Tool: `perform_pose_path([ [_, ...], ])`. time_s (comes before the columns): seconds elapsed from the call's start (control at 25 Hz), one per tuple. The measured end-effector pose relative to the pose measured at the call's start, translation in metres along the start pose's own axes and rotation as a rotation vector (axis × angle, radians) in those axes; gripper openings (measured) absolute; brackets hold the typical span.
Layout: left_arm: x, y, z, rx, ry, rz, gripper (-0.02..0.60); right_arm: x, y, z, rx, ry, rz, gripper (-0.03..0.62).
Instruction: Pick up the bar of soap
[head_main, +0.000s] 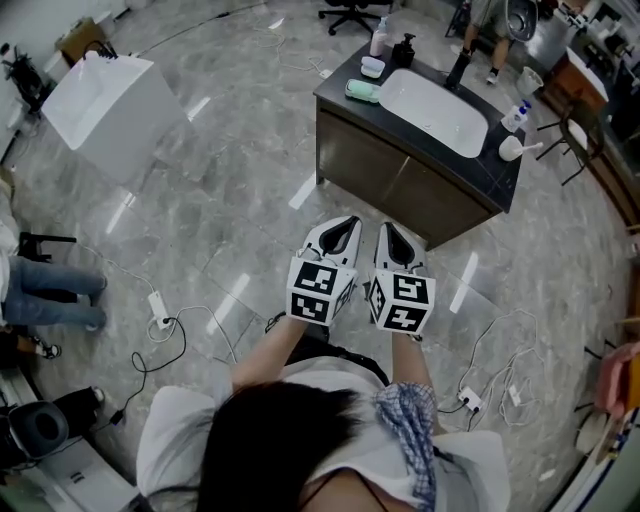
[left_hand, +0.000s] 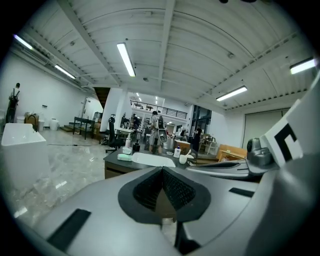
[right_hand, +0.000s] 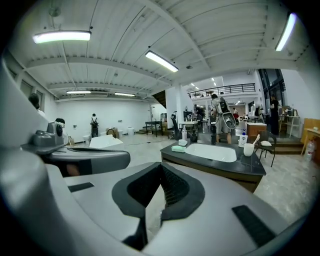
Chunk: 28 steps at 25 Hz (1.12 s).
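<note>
A person stands on a shiny grey floor (head_main: 230, 200) and holds one tool in each hand. The left tool (head_main: 345, 223) and the right tool (head_main: 389, 229) are side by side, very close to each other, and both point at a dark desk (head_main: 380, 165) with a white sink (head_main: 432, 108) in it. In its own view, the left tool's two jaws are pressed together at the tip, with nothing between them. The right tool is the same: its jaws are closed narrow and it holds nothing. The bar of soap (head_main: 362, 91) is pale green. It lies flat on the left end of the desk, just beside the sink. A small white dish (head_main: 372, 67) sits right behind the soap. Near that stand a white bottle (head_main: 380, 38) and a dark bottle (head_main: 403, 50). A dark tap (head_main: 460, 66) stands at the back of the sink. A white cup (head_main: 510, 149) sits at the far right end of the desk. The soap is well apart from both tools, and neither tool touches it. Off to the left, a big white tub (head_main: 100, 100) stands on the floor. Thin cables (head_main: 170, 335) lie on the floor near the person.
</note>
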<state>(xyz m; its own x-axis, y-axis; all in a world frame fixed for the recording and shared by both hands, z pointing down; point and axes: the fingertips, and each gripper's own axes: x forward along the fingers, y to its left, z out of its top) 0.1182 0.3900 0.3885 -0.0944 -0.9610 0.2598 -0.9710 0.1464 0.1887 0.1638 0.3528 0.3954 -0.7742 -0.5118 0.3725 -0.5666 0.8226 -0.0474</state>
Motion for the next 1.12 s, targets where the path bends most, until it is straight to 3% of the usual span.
perform_pose_path([
  [0.6, 0.045, 0.060, 0.018, -0.001, 0.017, -0.046, 0.011, 0.067, 0.004, 0.017, 0.033, 0.019, -0.064, 0.014],
  [1.12, 0.069, 0.078, 0.027, -0.003, 0.014, -0.049, 0.011, 0.093, -0.003, 0.025, 0.046, 0.014, -0.078, 0.014],
])
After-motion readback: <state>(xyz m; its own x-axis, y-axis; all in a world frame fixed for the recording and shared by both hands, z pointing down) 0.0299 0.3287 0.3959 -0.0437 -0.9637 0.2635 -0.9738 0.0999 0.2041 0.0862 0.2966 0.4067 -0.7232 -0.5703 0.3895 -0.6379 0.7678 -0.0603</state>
